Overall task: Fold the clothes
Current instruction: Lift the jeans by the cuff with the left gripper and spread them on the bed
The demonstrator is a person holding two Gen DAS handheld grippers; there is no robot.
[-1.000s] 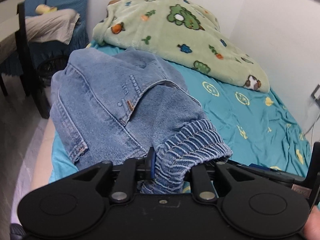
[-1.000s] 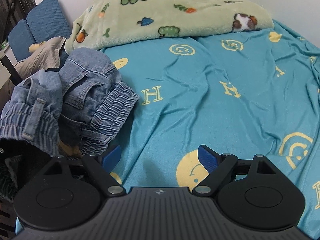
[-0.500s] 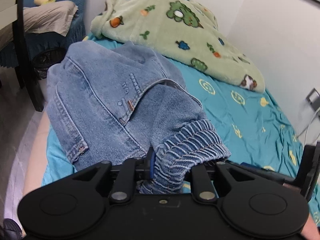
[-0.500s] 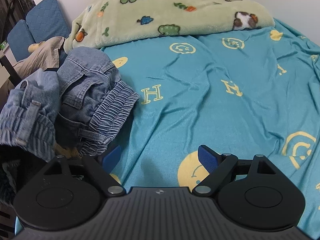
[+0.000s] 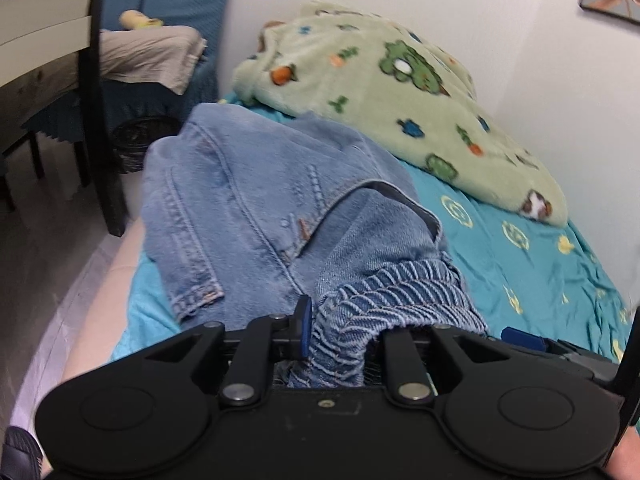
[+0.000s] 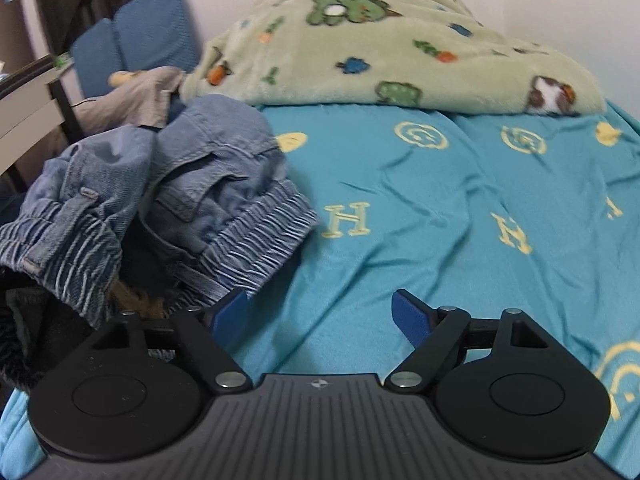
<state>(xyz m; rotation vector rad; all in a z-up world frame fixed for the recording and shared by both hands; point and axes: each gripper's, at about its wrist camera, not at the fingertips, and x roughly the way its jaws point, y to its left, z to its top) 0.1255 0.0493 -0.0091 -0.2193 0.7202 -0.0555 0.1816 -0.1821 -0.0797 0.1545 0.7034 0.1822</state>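
Denim jeans (image 5: 256,216), faded blue with ribbed elastic waistband, heaped at the near left edge of the bed, over smooth teal sheet (image 6: 460,216) printed with yellow motifs. Left gripper (image 5: 340,336) fingers pinch the gathered waistband; right gripper (image 6: 320,316) fingers spread wide, empty, above the sheet. Plush green cartoon-print blanket (image 6: 380,48) mounded by the wall.

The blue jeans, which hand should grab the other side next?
Right. The right hand-held gripper is open and empty beside the blue denim jeans; the left hand-held gripper already grips their ribbed waistband.
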